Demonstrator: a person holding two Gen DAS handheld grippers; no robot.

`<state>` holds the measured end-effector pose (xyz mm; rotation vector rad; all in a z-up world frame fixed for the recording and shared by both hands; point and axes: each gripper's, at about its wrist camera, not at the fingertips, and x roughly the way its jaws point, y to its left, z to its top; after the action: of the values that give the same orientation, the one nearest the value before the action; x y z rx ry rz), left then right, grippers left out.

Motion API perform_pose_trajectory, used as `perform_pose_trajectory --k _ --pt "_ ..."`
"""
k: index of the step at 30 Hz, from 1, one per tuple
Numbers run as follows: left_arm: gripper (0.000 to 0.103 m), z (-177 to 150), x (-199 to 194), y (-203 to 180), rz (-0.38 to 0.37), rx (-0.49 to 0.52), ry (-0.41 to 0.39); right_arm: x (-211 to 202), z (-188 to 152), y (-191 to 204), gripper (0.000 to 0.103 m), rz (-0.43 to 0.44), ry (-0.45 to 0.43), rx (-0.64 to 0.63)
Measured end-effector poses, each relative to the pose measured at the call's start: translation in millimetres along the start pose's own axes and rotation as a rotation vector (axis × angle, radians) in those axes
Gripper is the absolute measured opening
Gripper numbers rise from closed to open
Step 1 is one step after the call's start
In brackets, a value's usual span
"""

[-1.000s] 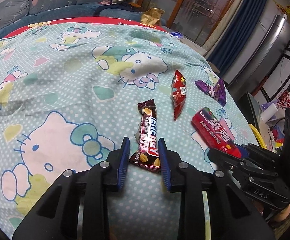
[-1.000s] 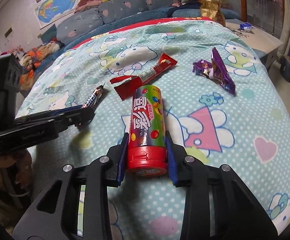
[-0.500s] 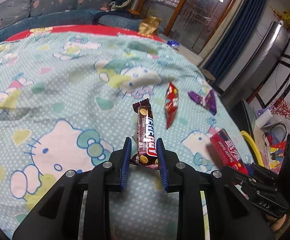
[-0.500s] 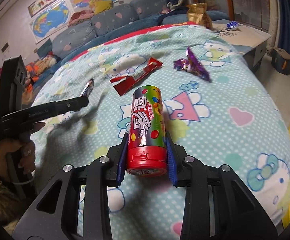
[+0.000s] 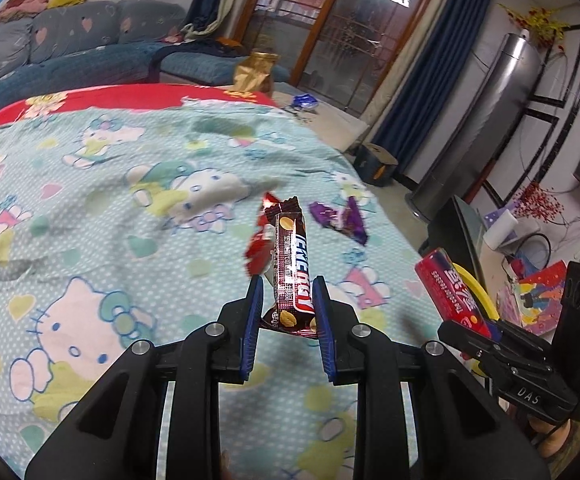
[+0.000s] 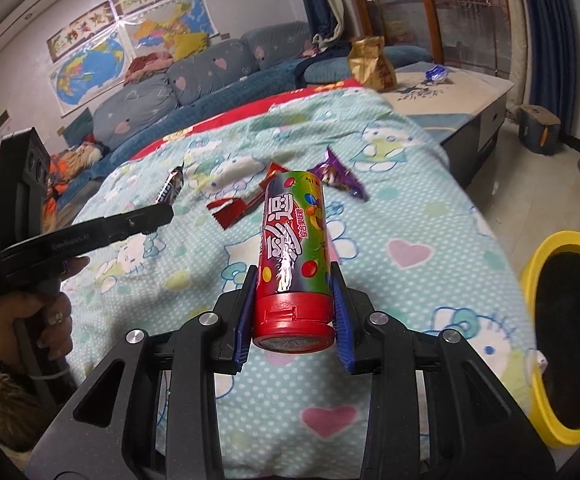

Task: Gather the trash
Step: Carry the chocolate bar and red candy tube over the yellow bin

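- Trash in the left wrist view: the left gripper point(image 5: 285, 312) is clamping a brown bar wrapper point(image 5: 292, 276) by its near end, jaws narrowed onto it, the wrapper's long axis running straight out along the fingers and hanging clear above the blanket point(image 5: 89, 208)
- Beyond it, a red wrapper point(image 5: 258, 248) and a purple wrapper point(image 5: 342, 220) are lying on the blanket, ahead of the tongs; the red one is partly hiding behind the bar
- At the right edge the right gripper point(image 5: 486, 332) is carrying a red tube point(image 5: 448, 288) out past the blanket's side, over a sliver of yellow bin rim point(image 5: 474, 286)
- Right wrist view: the right gripper point(image 6: 294, 312) is pinching the candy tube point(image 6: 293, 248) at its red cap end, jaws partly closed on it, tube pointing forward and lifted off the blanket point(image 6: 430, 216)
- The yellow bin point(image 6: 538, 264) is sitting on the floor to the right of these tongs, just beside the bed edge, mouth facing up
- I judge the right hand is nearer the bin, so the drop is turning on a swing rightward; the left gripper point(image 6: 145, 216), on the far side, is having farther to travel
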<state>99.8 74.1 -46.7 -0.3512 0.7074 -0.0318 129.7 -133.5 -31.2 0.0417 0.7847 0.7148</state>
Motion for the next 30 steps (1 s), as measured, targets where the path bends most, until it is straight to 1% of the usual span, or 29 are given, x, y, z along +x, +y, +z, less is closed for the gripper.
perform_pose_trajectory --k 9,30 --pt "0.024 -1 1 -36 -0.056 0.068 0.002 -26 2 -16 0.027 -0.042 -0.051 0.028" --pt "0.024 1 12 -97 -0.153 0.188 0.015 -65 -4 -60 0.027 -0.147 -0.116 0.102"
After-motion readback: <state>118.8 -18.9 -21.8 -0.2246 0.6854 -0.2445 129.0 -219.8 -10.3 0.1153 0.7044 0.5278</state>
